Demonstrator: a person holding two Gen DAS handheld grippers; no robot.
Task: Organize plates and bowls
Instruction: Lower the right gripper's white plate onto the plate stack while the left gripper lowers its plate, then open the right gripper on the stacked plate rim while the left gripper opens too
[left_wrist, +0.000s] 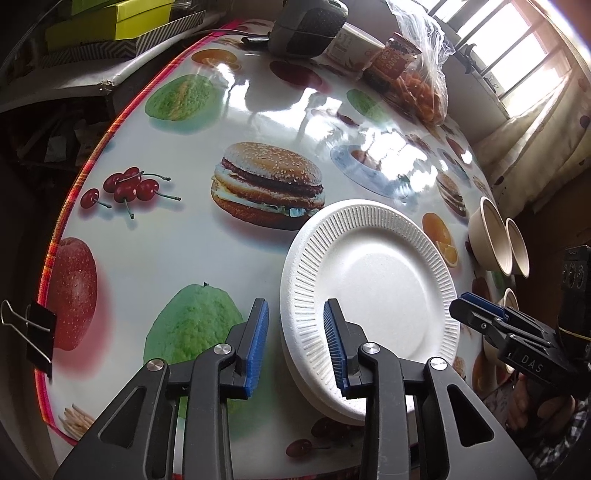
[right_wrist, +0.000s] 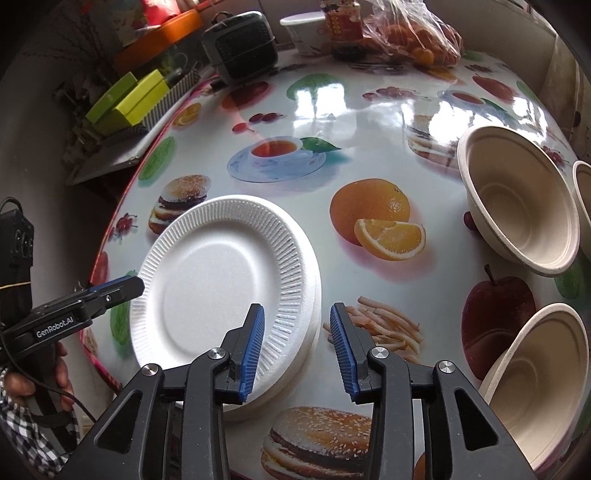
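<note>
A stack of plates (right_wrist: 221, 295) is seen lying flat, face up, on the table (right_wrist: 369, 110). Its rim is straddled by the partly parted left gripper (left_wrist: 295, 343) and right gripper (right_wrist: 297, 343), nothing clamped. Bowls (right_wrist: 517, 199) are set farther right.

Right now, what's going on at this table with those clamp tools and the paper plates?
A person is tidying disposable tableware with a two-finger tool in each hand. The white plates already lie stacked on the food-print tablecloth. The left gripper and right gripper sit at opposite edges of the stack, fingers apart with a plate rim between them but not pinched. Three beige bowls still stand loose on the right, not yet nested.
</note>
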